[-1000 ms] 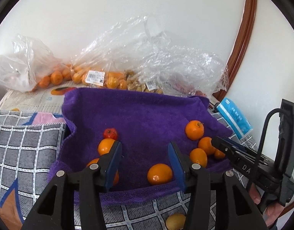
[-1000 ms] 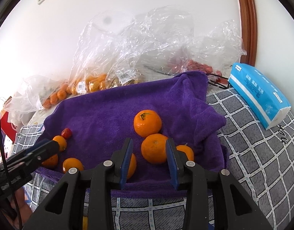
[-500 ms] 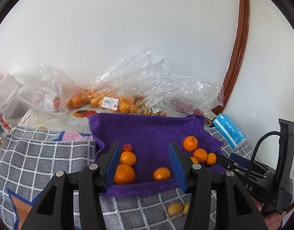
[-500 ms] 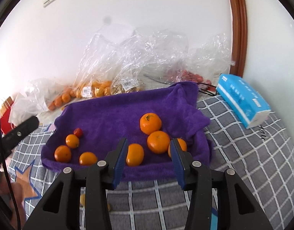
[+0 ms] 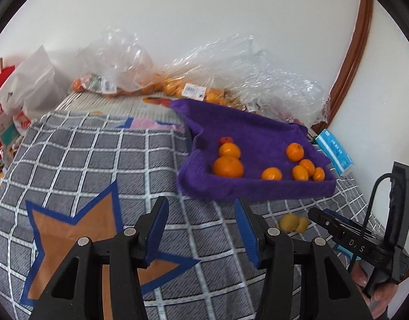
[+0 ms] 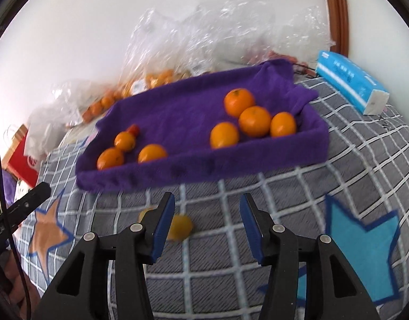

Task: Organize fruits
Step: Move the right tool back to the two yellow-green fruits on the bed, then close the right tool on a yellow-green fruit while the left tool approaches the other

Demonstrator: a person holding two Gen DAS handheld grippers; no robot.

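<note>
The left gripper point(image 5: 201, 229) hangs with its jaws spread apart, holding nothing, above the grey checked cloth point(image 5: 103, 160). The right gripper point(image 6: 207, 224) is likewise spread wide and empty. At its 12 o'clock, 7 oranges point(image 6: 255, 121) and 1 small red fruit point(image 6: 133, 129) lie on the purple towel point(image 6: 177, 106). 2 yellow fruits point(image 6: 181, 226) sit on the cloth at its 9 o'clock, just beside its left finger.

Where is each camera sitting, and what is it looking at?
Left wrist: sits on the left gripper, facing the checked blanket and purple towel; its open fingers and the right gripper show.
Right wrist: sits on the right gripper, facing the purple towel; its open fingers show.
Both see the oranges.
</note>
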